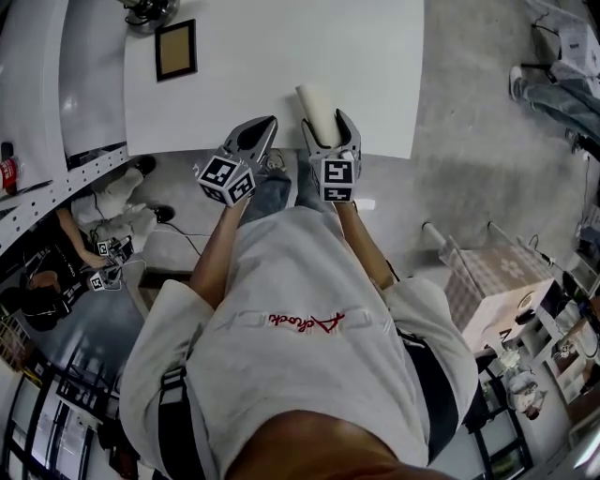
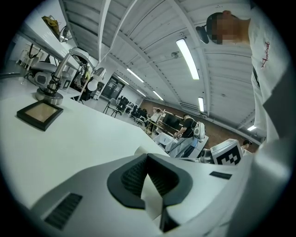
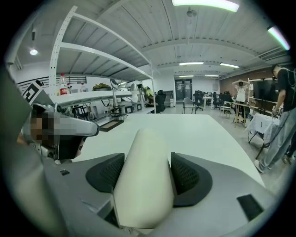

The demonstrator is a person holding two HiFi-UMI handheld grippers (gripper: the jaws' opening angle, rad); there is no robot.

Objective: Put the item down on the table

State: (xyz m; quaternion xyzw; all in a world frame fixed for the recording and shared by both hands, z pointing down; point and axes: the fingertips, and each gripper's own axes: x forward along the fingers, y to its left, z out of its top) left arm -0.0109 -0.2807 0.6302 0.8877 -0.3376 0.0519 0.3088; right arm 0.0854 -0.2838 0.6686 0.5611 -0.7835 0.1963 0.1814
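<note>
A cream-coloured roll (image 1: 314, 101) sticks out forward over the near edge of the white table (image 1: 281, 56). My right gripper (image 1: 328, 127) is shut on it. In the right gripper view the roll (image 3: 143, 152) fills the gap between the two dark pads (image 3: 187, 175) of that gripper (image 3: 147, 173), and its far end points out across the table (image 3: 194, 129). I cannot tell whether the roll touches the tabletop. My left gripper (image 1: 262, 127) is just left of it at the table edge, shut with nothing held; its tips meet (image 2: 148, 159).
A small dark picture frame (image 1: 176, 50) (image 2: 40, 114) lies at the table's far left, with a metal stand (image 1: 150, 11) behind it. White shelving (image 1: 37, 112) runs along the left. A seated person (image 1: 103, 216) is beneath it. A checked box (image 1: 497, 281) stands on the floor at right.
</note>
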